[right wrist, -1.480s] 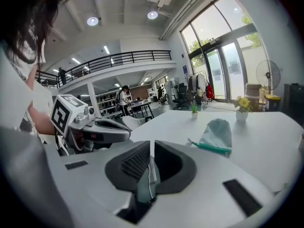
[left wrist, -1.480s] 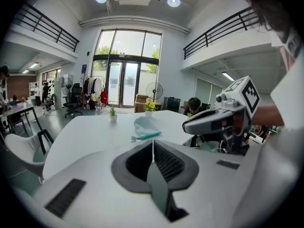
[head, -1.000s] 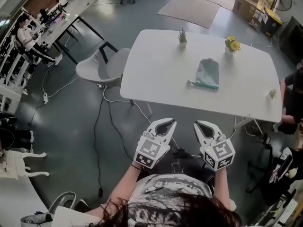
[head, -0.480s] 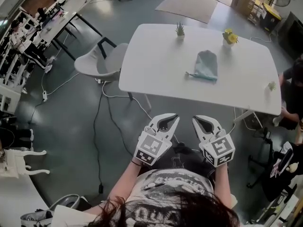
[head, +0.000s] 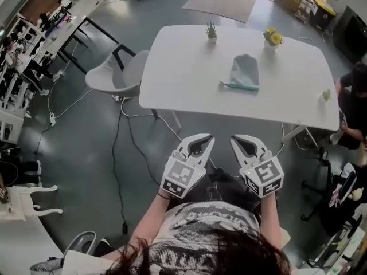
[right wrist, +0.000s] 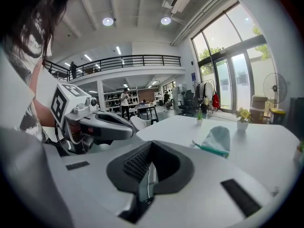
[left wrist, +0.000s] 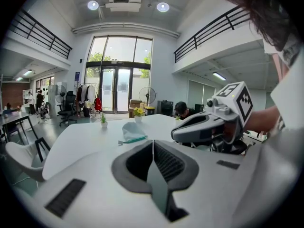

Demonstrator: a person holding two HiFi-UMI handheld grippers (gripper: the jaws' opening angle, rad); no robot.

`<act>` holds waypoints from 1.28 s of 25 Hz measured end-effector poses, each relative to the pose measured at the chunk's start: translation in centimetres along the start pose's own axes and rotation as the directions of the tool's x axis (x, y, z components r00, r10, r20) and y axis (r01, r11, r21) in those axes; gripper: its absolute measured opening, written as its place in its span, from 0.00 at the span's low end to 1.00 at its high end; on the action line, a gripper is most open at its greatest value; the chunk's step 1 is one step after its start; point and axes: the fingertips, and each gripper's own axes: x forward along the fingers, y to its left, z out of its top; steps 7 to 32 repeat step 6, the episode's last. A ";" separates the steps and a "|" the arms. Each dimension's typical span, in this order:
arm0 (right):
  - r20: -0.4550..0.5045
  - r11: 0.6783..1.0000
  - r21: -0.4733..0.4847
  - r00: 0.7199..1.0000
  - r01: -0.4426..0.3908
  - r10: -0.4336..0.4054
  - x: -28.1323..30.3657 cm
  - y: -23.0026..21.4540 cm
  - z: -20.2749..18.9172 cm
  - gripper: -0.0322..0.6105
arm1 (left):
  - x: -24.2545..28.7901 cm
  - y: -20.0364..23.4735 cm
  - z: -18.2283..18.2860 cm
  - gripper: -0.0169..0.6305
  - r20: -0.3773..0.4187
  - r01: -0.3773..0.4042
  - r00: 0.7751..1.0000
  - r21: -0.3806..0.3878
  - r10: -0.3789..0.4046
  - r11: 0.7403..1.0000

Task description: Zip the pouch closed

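Observation:
A pale teal pouch (head: 244, 73) lies flat on the white table (head: 183, 79), its darker zip edge toward the near side; the pouch (left wrist: 132, 131) shows small beyond the left jaws and the pouch (right wrist: 217, 139) to the right of the right jaws. Both grippers hang in front of the person, short of the table's near edge and well away from the pouch. My left gripper (head: 202, 141) is shut with nothing in it. My right gripper (head: 242, 142) is shut and empty too. Each gripper shows in the other's view: the right gripper (left wrist: 205, 127), the left gripper (right wrist: 102, 126).
On the table's far side stand a small green plant (head: 211, 32) and a yellow flower pot (head: 272, 38); another small plant (head: 326, 95) sits at the right edge. A grey chair (head: 114, 76) is left of the table. A seated person (head: 351, 99) is at the right. Cables (head: 123, 136) trail on the floor.
The table and pouch have slid up and slightly left in the head view. Both grippers stay shut, side by side, and sit a little higher in the picture.

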 end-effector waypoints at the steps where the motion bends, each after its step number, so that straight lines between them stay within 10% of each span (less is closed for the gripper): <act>1: 0.000 1.000 0.000 1.000 0.000 0.000 0.0 0.0 0.0 0.04 | 0.1 -0.1 0.0 0.05 -0.001 0.001 1.000 0.001 -0.001 1.000; 32: 0.003 1.000 0.000 1.000 -0.010 0.010 0.0 -0.1 -0.2 0.04 | 0.6 -0.4 0.0 0.05 -0.005 0.004 1.000 0.008 -0.004 1.000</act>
